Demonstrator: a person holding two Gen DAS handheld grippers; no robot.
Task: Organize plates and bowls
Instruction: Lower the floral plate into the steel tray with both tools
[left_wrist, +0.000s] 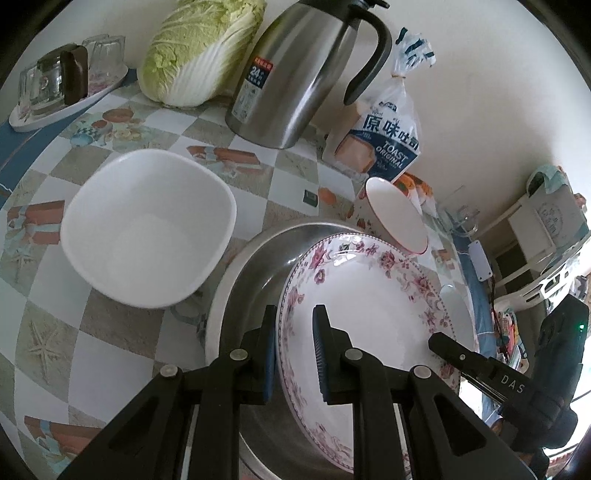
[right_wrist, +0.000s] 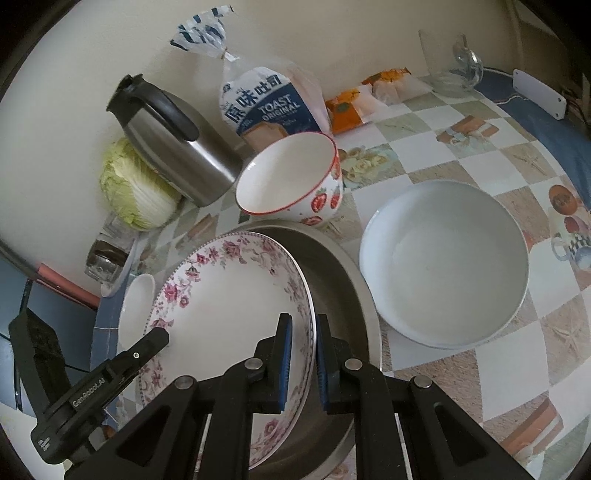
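Presently, my left hand-held gripper (left_wrist: 294, 354) and right hand-held gripper (right_wrist: 303, 363) each clamp opposite rims of the floral plate (left_wrist: 373, 314), held tilted over the steel pan (right_wrist: 332, 295); my fingers hide the plate's near edge.

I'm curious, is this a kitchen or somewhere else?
Probably a home kitchen or dining table: a checked tablecloth holds a cabbage, a bag of toast bread and a steel thermos jug.
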